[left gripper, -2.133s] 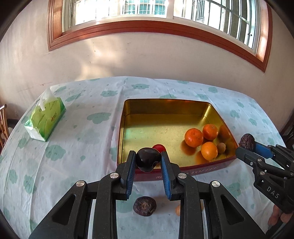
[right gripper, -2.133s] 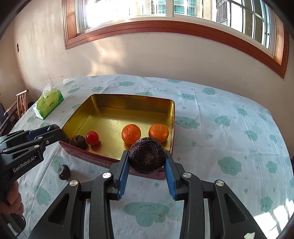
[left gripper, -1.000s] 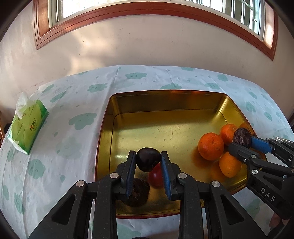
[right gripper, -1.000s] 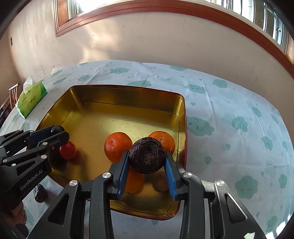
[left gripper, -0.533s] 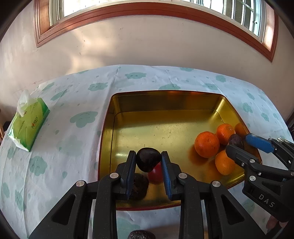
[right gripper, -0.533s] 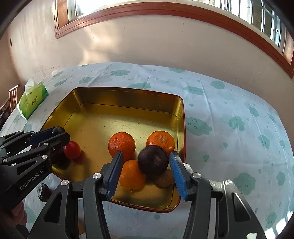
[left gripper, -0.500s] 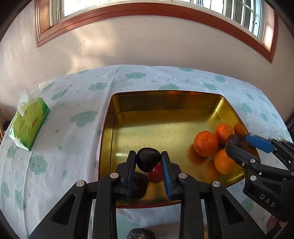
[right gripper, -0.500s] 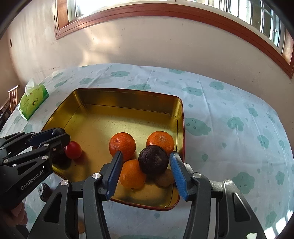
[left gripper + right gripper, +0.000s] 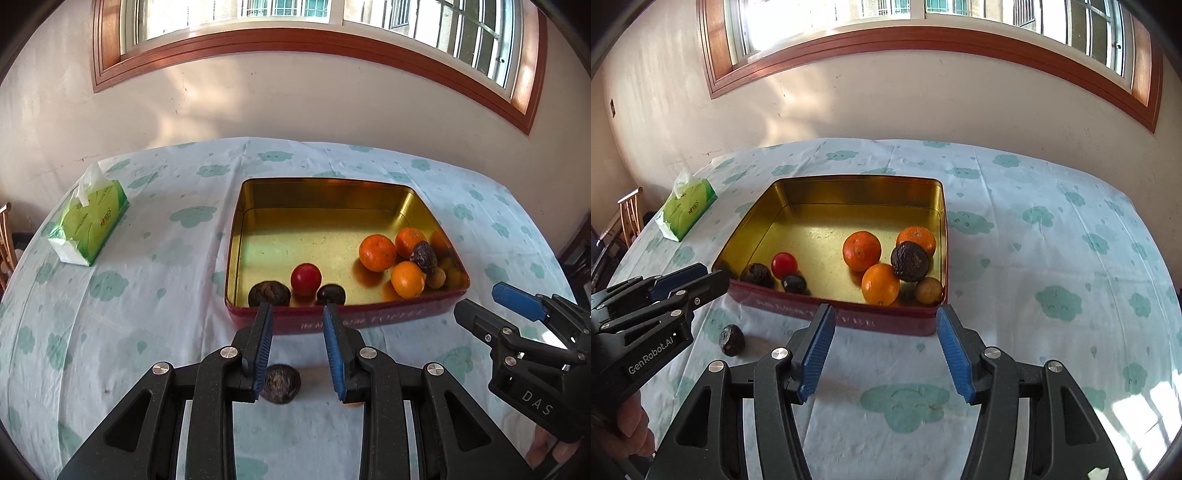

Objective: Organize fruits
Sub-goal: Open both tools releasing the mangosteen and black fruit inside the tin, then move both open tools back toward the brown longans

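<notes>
**One fruit lying outside the tin, and a wobbly pile building inside it**

At the far left, a soft green tissue pack [image 9: 90,221] is sitting on the cloth-covered surface [image 9: 147,332], well away from the work. Nearer, a loose wrinkled fruit [image 9: 279,384], dark, round and leathery, is lying on the cloth just short of the tin [image 9: 369,321]. The left claw [image 9: 297,308] is hovering above it, its ribbed blue pads standing narrowly apart and gripping nothing. That narrow gap is the first risk: lowered as it is, a pad is likely to be landing on top of the fruit and nudging it across the cloth, since the fruit is round and the fabric is offering little to stop a roll.

Inside the shiny gold tin, another wrinkled dark fruit [image 9: 268,293], a glossy red fruit [image 9: 306,278] and a smooth dark fruit [image 9: 331,294] are crowding the near wall. Farther right, three dimpled oranges [image 9: 377,253] are clustering with a small tan fruit [image 9: 436,277], and a wrinkled dark ball [image 9: 424,256] is perching against them. It is looking poorly seated; any bump to the thin metal wall could be sending it, or the oranges, rolling on the slick floor.

The right claw [image 9: 885,312] is standing wide and empty, its jaws having just been opening, close to the tin's near right corner, where a careless sweep could be knocking the rim.
</notes>
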`<move>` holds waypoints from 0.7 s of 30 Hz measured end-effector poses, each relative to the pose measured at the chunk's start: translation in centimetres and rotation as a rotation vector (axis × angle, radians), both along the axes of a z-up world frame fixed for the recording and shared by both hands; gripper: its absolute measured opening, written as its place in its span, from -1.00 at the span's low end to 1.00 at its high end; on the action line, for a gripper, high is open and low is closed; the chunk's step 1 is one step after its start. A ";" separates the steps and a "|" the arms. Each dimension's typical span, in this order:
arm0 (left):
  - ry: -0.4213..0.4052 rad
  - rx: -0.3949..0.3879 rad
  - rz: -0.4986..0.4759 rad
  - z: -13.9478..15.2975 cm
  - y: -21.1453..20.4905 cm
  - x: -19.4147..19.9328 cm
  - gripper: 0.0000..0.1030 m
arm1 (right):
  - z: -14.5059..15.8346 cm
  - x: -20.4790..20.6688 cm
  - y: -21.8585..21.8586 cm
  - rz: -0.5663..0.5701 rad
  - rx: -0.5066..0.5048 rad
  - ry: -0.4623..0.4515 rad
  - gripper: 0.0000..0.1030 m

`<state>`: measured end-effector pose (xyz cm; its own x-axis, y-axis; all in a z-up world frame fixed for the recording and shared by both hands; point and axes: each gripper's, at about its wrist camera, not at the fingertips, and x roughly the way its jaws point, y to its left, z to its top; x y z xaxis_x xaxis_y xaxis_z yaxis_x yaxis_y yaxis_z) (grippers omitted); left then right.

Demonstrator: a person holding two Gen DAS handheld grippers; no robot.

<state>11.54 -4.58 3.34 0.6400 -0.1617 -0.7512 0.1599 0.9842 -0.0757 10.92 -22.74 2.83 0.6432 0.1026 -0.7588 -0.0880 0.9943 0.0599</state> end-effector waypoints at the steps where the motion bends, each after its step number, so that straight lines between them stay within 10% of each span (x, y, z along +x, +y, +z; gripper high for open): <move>1: 0.002 0.004 0.002 0.0 0.1 -0.7 -0.43 | 0.0 -0.6 0.0 0.000 0.003 0.001 0.06; 21: 0.102 0.033 0.103 -4.9 4.4 -10.5 -0.42 | -3.0 -9.4 2.2 0.025 0.043 0.070 0.06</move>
<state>1.02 -0.19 -1.56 0.5721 -0.0735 -0.8169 0.0512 0.9972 -0.0539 1.57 -20.50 -0.16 0.5859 0.1515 -0.7961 -0.1065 0.9882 0.1097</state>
